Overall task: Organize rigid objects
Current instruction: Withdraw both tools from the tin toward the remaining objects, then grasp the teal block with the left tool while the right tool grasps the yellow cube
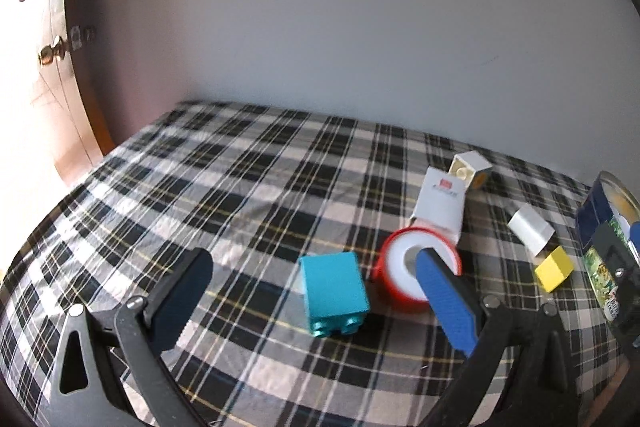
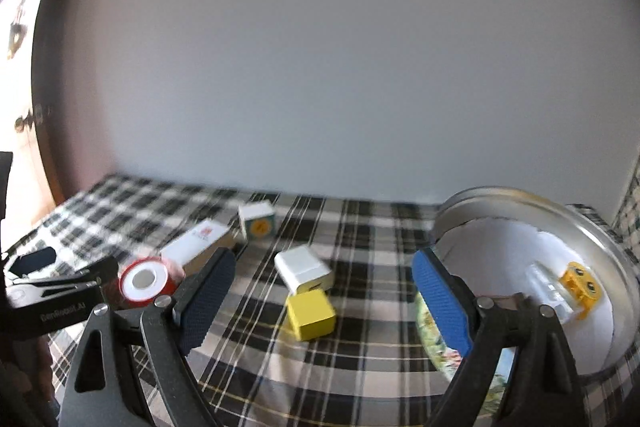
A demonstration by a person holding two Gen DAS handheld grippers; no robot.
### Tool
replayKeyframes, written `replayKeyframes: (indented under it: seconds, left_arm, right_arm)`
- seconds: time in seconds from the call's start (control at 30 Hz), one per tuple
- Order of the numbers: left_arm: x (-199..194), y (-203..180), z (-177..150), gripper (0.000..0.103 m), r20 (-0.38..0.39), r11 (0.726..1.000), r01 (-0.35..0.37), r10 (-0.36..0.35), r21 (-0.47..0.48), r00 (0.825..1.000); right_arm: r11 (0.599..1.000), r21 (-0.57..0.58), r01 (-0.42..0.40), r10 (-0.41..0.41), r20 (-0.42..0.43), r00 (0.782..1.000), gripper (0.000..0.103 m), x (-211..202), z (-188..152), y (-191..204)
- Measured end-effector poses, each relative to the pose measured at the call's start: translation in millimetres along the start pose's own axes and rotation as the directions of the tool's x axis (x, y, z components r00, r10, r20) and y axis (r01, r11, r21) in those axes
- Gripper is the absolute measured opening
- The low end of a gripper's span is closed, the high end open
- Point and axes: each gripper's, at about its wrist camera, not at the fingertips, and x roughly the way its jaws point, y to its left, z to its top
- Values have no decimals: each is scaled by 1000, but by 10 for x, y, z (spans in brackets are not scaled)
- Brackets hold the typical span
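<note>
On a counter (image 1: pixel 248 187) spread with black-and-white plaid cloth, your left tongs (image 1: pixel 316 291) stand wide apart and empty, framing a teal building brick (image 1: pixel 334 293) lying on its side with studs toward you. Just right of the brick, a red roll of tape (image 1: pixel 408 269) with a white core lies on its side, partly behind the blue pad. Behind the roll rests a flat white box with a red logo (image 1: pixel 440 201), and at its far end a cream block (image 1: pixel 470 169). Farther right sit a small white box (image 1: pixel 530 225) and, touching its near side, a yellow cube (image 1: pixel 554 269).

Your right tongs (image 2: pixel 324 301) are likewise spread wide with nothing gripped, the yellow cube (image 2: pixel 312 313) and small white box (image 2: pixel 304 267) showing between the pads on the cloth. At the far right, a round metal tin (image 2: pixel 576 223) lies tipped toward you, its white-lined inside holding an orange-yellow brick (image 2: pixel 580 287) and a clear piece too blurred to name. A printed label shows on the tin's outside.
</note>
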Motion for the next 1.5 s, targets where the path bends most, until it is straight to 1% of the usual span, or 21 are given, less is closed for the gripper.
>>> replayKeyframes:
  seconds: [0.17,0.3,0.4,0.47,0.53,0.67,0.7,0.77,0.8,0.83,0.87,0.9,0.97,1.0,1.03,1.1,1.2,1.27,1.33,1.4,1.5]
  left_arm:
    - [76,77,-9,102,-44,1000,-8,8,-15,999]
    - [172,124,-26,102,-98,999,-24,21,-28,995]
    - [260,171,-44,102,-144,998,-27,20,-51,989]
    - [328,202,-64,102,-183,997,-29,16,-71,983]
    - [402,234,-88,102,-223,996,-27,6,-90,975]
    - [417,206,-109,102,-228,997,-33,15,-76,974]
    - [416,201,-110,101,-226,996,-30,12,-78,974]
    - [415,173,-110,91,-219,997,-23,7,-67,976]
    - [405,157,-112,86,-213,998,-17,4,-59,977]
    - [390,156,-102,76,-208,999,-11,0,-54,978]
    - [372,151,-95,66,-202,999,-2,-7,-48,979]
    - [359,147,-92,61,-198,999,4,-12,-43,980]
    - [337,138,-87,35,-188,999,28,-36,-44,981]
    - [330,157,-72,31,-187,998,33,-41,-46,982]
    - [324,167,-71,31,-186,998,37,-46,-54,982]
    - [312,205,-62,31,-181,996,51,-64,-76,981]
    - [279,246,-53,31,-163,992,66,-84,-109,983]
    - [202,272,-23,30,-106,988,81,-95,-129,990]
    - [63,249,15,30,-17,991,71,-73,-112,997]
    - [-38,213,30,30,43,995,56,-53,-85,998]
    - [-120,157,48,30,89,995,73,-66,-68,994]
  right_arm:
    - [999,-23,-26,23,-128,992,92,229,-32,92]
    - [999,-42,-30,19,-227,974,90,396,-71,137]
    - [999,-34,-30,20,-272,962,87,482,-90,113]
    - [999,-16,-30,23,-305,952,82,544,-106,76]
    - [999,5,-31,31,-345,938,71,613,-128,37]
    - [998,44,-40,55,-421,905,66,769,-189,-18]
    - [998,48,-41,58,-417,907,63,753,-185,-23]
    - [999,30,-30,40,-422,906,60,742,-185,2]
    - [1000,18,-17,23,-423,906,53,737,-185,13]
    - [1000,13,-15,19,-420,907,44,723,-183,21]
    - [1000,17,-22,28,-416,909,39,707,-182,18]
    - [999,25,-28,36,-414,910,33,684,-183,4]
    - [999,39,-34,47,-412,910,32,659,-194,-25]
    - [998,50,-39,56,-411,910,32,645,-199,-43]
    - [996,69,-52,76,-407,910,31,630,-202,-70]
    - [985,137,-103,148,-380,913,31,578,-212,-171]
    - [970,184,-156,208,-311,928,31,433,-192,-275]
    - [957,193,-218,262,-244,934,31,280,-163,-305]
    - [938,201,-284,318,-168,933,31,111,-107,-309]
    - [931,189,-311,334,-106,936,31,-32,-47,-290]
    - [938,156,-310,319,-42,947,31,-194,9,-237]
